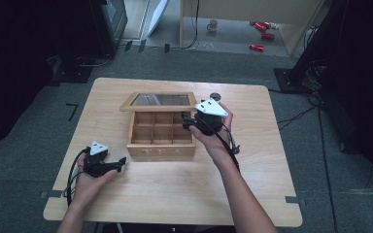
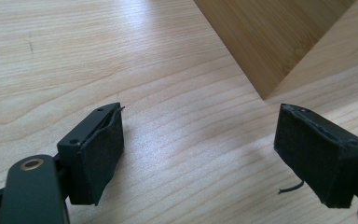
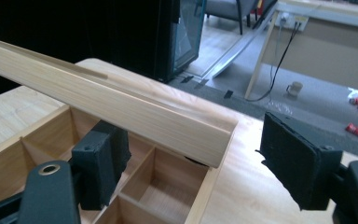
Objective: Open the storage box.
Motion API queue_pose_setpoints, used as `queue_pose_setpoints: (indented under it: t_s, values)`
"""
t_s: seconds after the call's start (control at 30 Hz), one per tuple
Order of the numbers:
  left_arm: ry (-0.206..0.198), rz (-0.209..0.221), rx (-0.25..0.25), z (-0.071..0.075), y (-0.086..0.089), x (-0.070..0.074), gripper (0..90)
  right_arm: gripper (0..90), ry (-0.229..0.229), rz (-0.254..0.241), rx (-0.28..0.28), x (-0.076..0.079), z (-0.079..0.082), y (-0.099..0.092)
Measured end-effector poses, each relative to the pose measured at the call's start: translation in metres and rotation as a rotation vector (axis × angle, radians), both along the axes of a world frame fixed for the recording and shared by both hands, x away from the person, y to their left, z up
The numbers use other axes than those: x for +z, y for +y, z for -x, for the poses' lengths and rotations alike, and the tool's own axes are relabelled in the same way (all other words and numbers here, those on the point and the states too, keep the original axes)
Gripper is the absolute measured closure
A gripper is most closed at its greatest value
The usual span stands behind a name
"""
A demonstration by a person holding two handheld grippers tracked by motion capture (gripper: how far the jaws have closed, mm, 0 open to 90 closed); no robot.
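Note:
A wooden tea box (image 1: 161,151) with "TEA" on its front wall stands mid-table, its empty compartments (image 3: 161,189) showing. Its glass-paned lid (image 1: 160,100) is raised and leans back. My right gripper (image 1: 188,121) hovers at the box's right rear corner. Its jaws stand apart on either side of the lid's end rail (image 3: 121,107), with neither pad pressing on it. My left gripper (image 1: 121,163) lies low on the table, front left of the box. It is open with only bare wood between its pads (image 2: 98,154), and the box's corner (image 2: 270,42) lies just ahead.
The light wooden table (image 1: 175,194) has free room in front of the box and on both sides. A small dark round object (image 1: 215,96) lies behind the right gripper. On the floor beyond the table are a mug (image 1: 212,25) and red cans (image 1: 262,29).

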State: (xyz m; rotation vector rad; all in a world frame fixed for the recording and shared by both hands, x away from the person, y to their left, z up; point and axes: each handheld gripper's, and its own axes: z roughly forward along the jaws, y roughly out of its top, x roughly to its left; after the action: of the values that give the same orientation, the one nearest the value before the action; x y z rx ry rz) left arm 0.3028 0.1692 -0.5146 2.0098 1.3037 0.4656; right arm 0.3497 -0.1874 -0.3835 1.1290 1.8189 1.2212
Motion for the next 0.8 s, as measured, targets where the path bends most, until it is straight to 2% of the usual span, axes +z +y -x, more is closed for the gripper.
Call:
queue_pose_setpoints:
  t_s: [0.1,0.23,0.33,0.57,0.67,0.8]
  values:
    - [-0.007,-0.005,-0.009,0.001,-0.001,-0.001,16.4,25.4,-0.019,0.009,0.014,0.006,-0.006,-0.001]
    - [0.002,0.037,-0.021,0.0,0.002,0.0,16.5,26.7,-0.048,0.007,0.044,0.011,-0.014,-0.004]
    - [0.004,0.054,-0.025,0.0,0.004,0.0,16.5,29.8,-0.056,-0.019,0.07,0.014,-0.022,-0.007]
    - [-0.002,0.045,-0.03,0.001,0.002,-0.001,16.7,40.0,-0.073,-0.056,0.084,0.018,-0.033,-0.008]
    - [-0.004,0.048,-0.037,0.001,0.001,-0.001,16.9,40.5,-0.085,-0.062,0.084,0.018,-0.037,-0.008]
    - [-0.007,0.038,-0.05,0.001,0.0,-0.001,17.0,40.9,-0.112,-0.062,0.12,0.018,-0.044,-0.011]
